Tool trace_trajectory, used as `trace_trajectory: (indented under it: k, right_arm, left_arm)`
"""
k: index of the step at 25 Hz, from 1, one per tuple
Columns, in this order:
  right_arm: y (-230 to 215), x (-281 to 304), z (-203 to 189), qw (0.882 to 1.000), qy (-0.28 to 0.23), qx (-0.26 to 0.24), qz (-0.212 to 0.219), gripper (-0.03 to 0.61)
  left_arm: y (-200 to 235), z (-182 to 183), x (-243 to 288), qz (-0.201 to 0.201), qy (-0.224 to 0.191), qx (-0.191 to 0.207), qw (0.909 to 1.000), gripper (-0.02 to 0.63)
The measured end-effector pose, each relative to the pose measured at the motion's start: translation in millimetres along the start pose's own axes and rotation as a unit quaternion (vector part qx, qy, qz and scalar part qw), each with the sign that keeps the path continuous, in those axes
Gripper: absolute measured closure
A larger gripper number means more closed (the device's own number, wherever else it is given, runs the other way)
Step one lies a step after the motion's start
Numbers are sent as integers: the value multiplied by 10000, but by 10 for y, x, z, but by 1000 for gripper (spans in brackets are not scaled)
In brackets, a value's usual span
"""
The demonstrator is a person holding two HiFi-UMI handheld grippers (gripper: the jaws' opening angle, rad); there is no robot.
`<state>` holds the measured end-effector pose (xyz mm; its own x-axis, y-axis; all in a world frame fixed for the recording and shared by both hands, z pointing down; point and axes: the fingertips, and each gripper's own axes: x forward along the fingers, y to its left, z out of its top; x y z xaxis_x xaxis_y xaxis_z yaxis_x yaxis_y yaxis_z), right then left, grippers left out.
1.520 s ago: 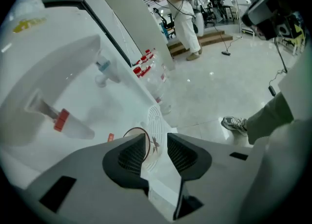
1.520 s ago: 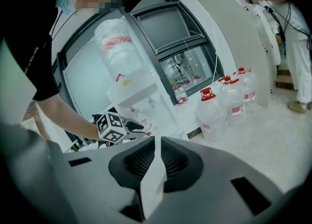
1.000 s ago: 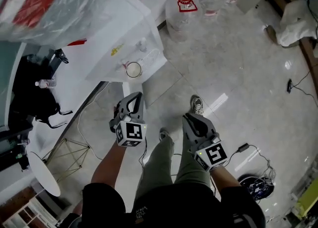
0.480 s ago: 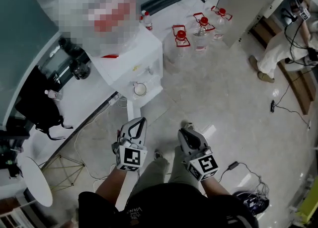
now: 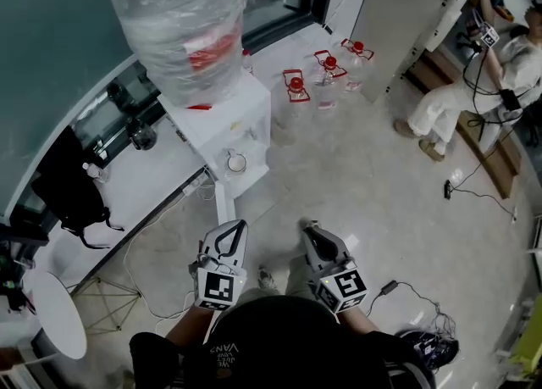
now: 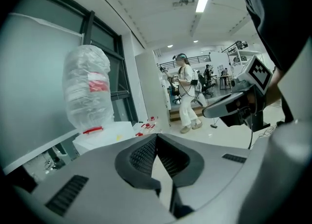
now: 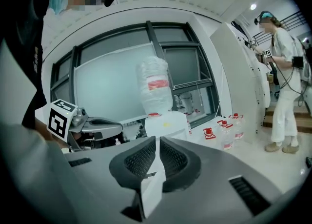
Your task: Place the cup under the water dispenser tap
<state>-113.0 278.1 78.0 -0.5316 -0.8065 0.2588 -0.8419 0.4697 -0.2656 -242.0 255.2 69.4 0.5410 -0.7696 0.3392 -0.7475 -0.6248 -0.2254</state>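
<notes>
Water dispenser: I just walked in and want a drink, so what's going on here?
A person stands back from the water dispenser, a gripper in each hand. The left gripper and right gripper are both shut and empty. The cup already sits in the dispenser's recess, apparently under the tap.

Our left gripper (image 5: 240, 225) and right gripper (image 5: 306, 227) are grey with black ribbed pads (image 6: 141, 154). Each carries a white cube (image 5: 216, 288) with black square markers. We wear black short sleeves (image 5: 161, 353).

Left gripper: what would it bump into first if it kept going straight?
Probably the water dispenser, near its cup, though it may slip past toward the red-capped bottles; depth is unclear.
</notes>
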Motion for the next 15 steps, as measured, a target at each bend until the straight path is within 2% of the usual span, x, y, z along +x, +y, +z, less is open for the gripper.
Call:
trace_trajectory:
  k: [3, 8, 15]
  right_arm:
    - [62, -137, 18, 9999, -36, -135, -70, 532]
    - [184, -328, -2, 9997, 18, -176, -152, 532]
    - [258, -461, 23, 9993, 79, -330, -130, 534]
  left_arm:
    - [-72, 142, -176, -62, -211, 26, 9998, 595]
    - [-207, 150, -417, -163, -305, -44, 9994, 595]
    - [-242, 253, -574, -69, -421, 24, 9991, 595]
